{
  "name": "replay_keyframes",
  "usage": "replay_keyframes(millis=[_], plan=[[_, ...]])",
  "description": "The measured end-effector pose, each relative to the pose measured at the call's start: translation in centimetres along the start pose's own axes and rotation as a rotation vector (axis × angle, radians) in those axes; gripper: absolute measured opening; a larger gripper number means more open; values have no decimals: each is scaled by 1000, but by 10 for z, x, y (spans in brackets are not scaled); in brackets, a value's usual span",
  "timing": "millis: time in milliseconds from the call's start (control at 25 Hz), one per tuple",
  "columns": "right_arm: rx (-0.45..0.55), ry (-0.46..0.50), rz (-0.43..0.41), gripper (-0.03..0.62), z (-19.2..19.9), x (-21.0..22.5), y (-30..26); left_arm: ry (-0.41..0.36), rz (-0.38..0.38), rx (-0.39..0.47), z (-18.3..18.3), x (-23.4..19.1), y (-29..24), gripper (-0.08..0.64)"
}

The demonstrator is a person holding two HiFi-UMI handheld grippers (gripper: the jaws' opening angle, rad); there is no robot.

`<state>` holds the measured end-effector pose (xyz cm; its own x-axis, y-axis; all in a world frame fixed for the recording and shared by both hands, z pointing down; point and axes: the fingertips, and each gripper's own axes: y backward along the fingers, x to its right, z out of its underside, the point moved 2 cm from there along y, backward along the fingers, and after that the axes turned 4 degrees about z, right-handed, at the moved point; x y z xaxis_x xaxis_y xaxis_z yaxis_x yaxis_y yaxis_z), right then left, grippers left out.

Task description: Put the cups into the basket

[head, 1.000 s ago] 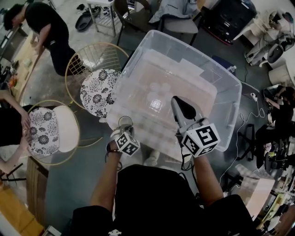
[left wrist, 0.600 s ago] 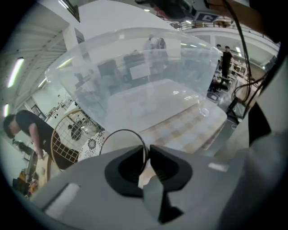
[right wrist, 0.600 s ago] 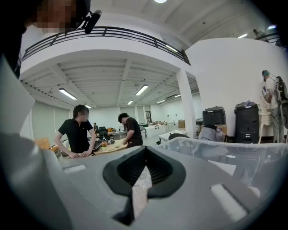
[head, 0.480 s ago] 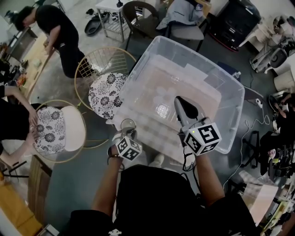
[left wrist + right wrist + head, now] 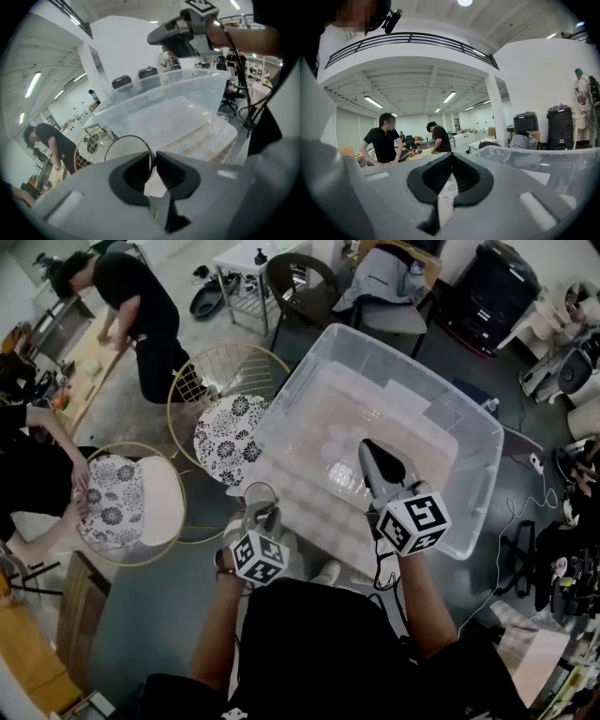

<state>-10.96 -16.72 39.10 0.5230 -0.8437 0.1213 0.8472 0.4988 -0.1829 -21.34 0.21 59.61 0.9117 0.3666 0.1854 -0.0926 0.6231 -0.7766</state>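
as the left claw [image 5: 153, 160] pinches it, the cup [image 5: 260, 494] — glass, perhaps — hangs.

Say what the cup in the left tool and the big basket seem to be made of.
Cup: clear thin plastic, possibly glass; see-through, only its rim stands out. Basket: translucent, slightly glossy plastic, probably; the floor shows through its walls.
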Motion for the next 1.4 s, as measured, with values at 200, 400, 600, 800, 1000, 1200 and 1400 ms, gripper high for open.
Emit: replay_keyframes(millis=[200,400,600,800,1000,1200,1400], plan=[[-1,-12,-5,2,2,-2,1,-28,-49,37,-24,-8,30,57],[-6,-27,-1,2,7,1,3,-96,-108,99,-59,-15,64,58],[-1,-38,12,2,6,6,7,-147,-166,167,-105,-23,100,58],[9,-43,31,2,4,11,12,-187,-182,218,-141,-31,116,60],[4,-13,49,2,3,16,17,-210,-146,270,-172,-32,111,61],[22,-13,97,2,-4,35,26,-245,-97,291,-197,-28,95,63],[26,3,133,2,-7,48,34,-288,-50,288,-213,-23,76,64]])
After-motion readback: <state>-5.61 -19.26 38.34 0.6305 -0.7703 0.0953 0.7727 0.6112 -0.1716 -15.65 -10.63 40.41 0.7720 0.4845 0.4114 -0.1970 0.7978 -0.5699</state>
